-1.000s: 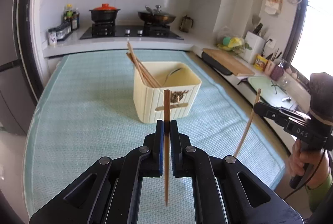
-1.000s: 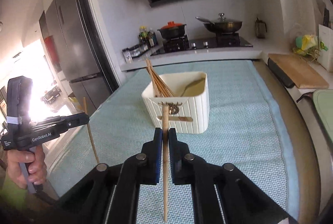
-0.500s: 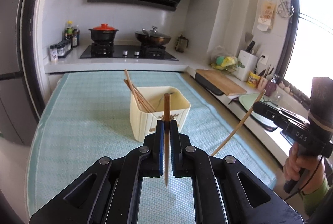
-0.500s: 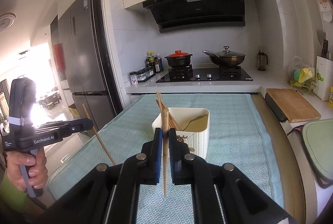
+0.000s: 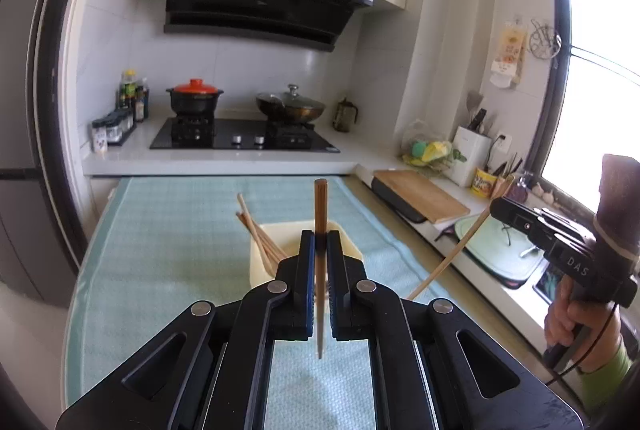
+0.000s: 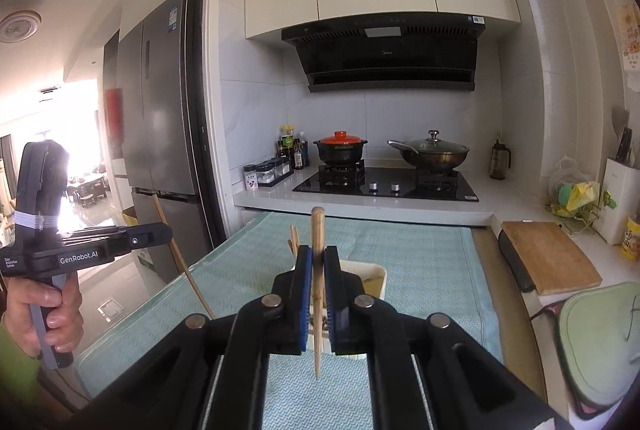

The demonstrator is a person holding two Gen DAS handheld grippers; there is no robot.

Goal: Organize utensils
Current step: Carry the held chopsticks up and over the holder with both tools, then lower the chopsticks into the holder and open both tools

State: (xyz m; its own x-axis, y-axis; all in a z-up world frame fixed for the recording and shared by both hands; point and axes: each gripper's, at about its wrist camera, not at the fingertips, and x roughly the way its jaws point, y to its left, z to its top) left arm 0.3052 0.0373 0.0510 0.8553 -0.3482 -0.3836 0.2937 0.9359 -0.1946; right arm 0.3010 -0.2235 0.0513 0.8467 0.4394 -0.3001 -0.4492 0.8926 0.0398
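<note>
**Operator:** Starting on the left, my left gripper (image 5: 319, 242) has its fingers clamped on one chopstick (image 5: 320, 206), which stands upright between the pads with both ends poking out.

**Observer:** And the holder?

**Operator:** The cream utensil box (image 5: 258, 262) sits on the teal mat (image 5: 168, 238) toward the middle of the counter, just behind the gripper. A few chopsticks in the box (image 5: 256, 230) lean toward its left corner.

**Observer:** What's on the right?

**Operator:** My right gripper (image 6: 318, 262) is pinched on a second chopstick (image 6: 317, 230), also near upright. From the left camera that stick slants out over the mat's right edge. The box (image 6: 376, 280) is mostly hidden behind the fingers there.

**Observer:** Anything past the mat?

**Operator:** The stove (image 5: 244, 140) along the far edge, and a cutting board (image 5: 420, 196) off the right edge.
</note>
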